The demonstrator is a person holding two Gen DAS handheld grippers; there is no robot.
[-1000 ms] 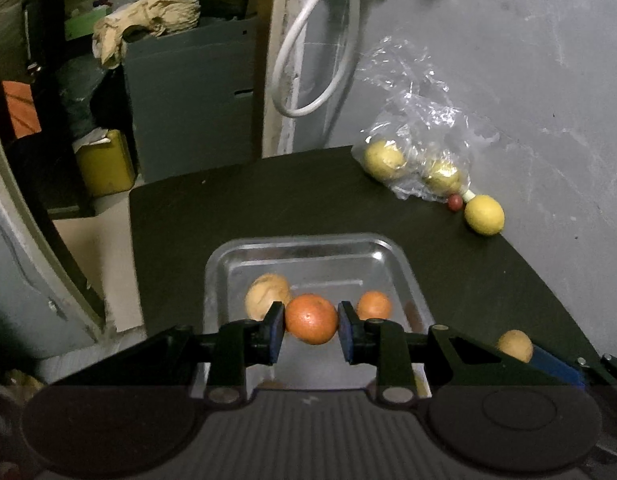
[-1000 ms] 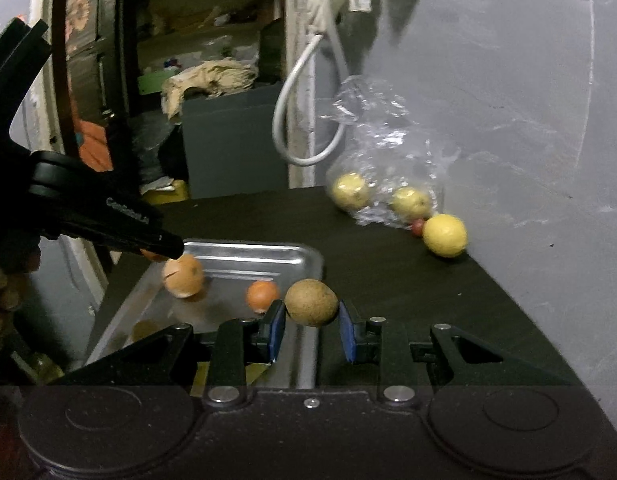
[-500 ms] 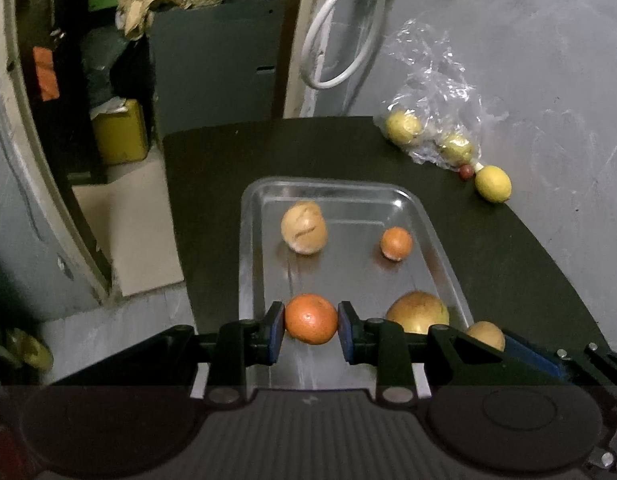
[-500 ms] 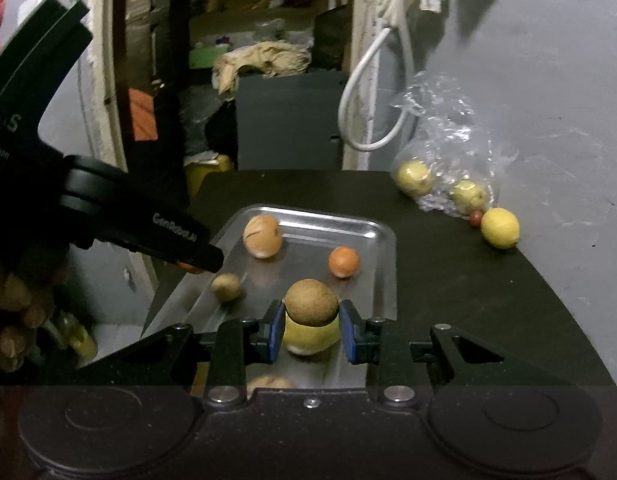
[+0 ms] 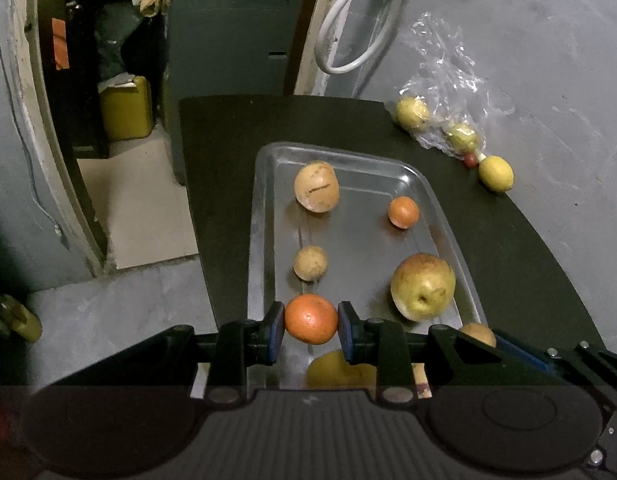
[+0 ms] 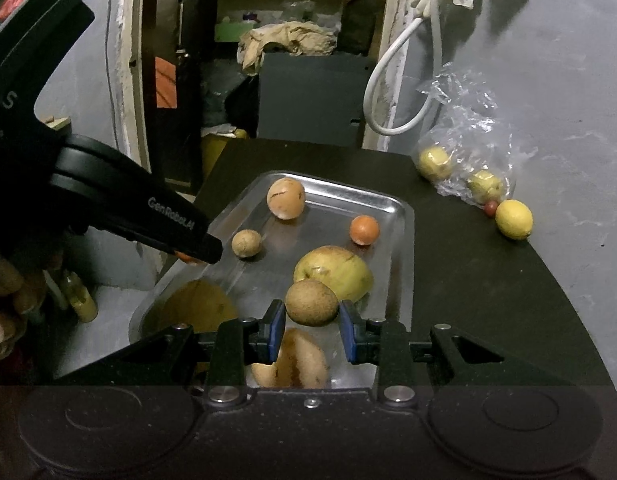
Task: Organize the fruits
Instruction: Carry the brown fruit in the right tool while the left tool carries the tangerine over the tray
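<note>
Two grippers are each clamped on a fruit above the metal tray (image 5: 264, 160). The left gripper (image 5: 311, 327) pinches an orange (image 5: 311, 324) squarely between its blue pads (image 5: 275, 332), the fruit filling the gap from pad to pad and sitting level with the fingertips, over the near left part of the tray. The right gripper (image 6: 312, 325) holds a brown, rough-skinned round fruit (image 6: 311, 302) between its fingertips; this fruit rides slightly high, its bulk above the pad line, with the pads touching its lower flanks.

Inside the tray lie a pale tan round fruit with a split skin (image 5: 316, 186) at the far end, a small orange (image 5: 403, 211) toward the far right, a small brown fruit (image 5: 310, 263) on the left, and a large yellow-green pear-like fruit (image 5: 423, 286) near the right wall. A yellow fruit (image 5: 336, 368) shows partly under the left gripper's fingers.

On the dark tabletop (image 5: 212, 128), well apart from the tray, a clear plastic bag (image 5: 448, 80) holds two yellowish fruits by the wall, with a small red fruit (image 5: 470, 159) and a lemon (image 5: 495, 173) just beside it. In the right wrist view the left gripper's black body reaches over the tray's left edge, held by a hand (image 6: 6, 300) at the frame's left.
</note>
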